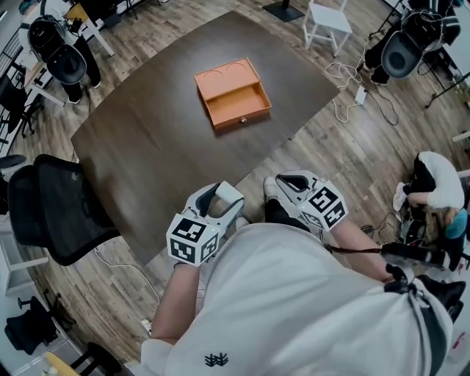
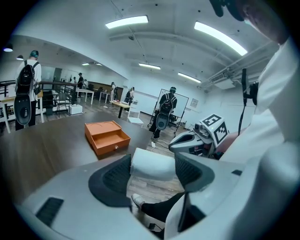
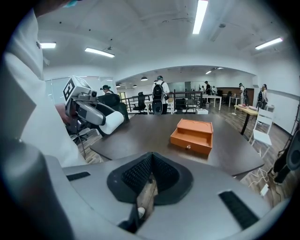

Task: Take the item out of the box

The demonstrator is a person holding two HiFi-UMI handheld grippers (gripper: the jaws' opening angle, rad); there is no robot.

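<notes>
An orange box [image 1: 232, 93] stands on the dark table [image 1: 147, 147], its front drawer pulled open and looking bare inside. It also shows in the left gripper view [image 2: 107, 137] and the right gripper view [image 3: 192, 136]. My left gripper [image 1: 229, 198] is close to my body, off the table's near edge, shut on a white cylindrical item [image 2: 152, 164]. That white item [image 3: 114, 123] also shows in the right gripper view. My right gripper [image 1: 283, 183] hangs beside the left one, its jaws [image 3: 151, 176] shut with nothing between them.
A black mesh chair [image 1: 51, 213] stands at the table's left near corner. A white stool [image 1: 328, 22] and loose cables [image 1: 345, 81] are on the wooden floor at the far right. A person [image 1: 433, 187] crouches on the floor at the right.
</notes>
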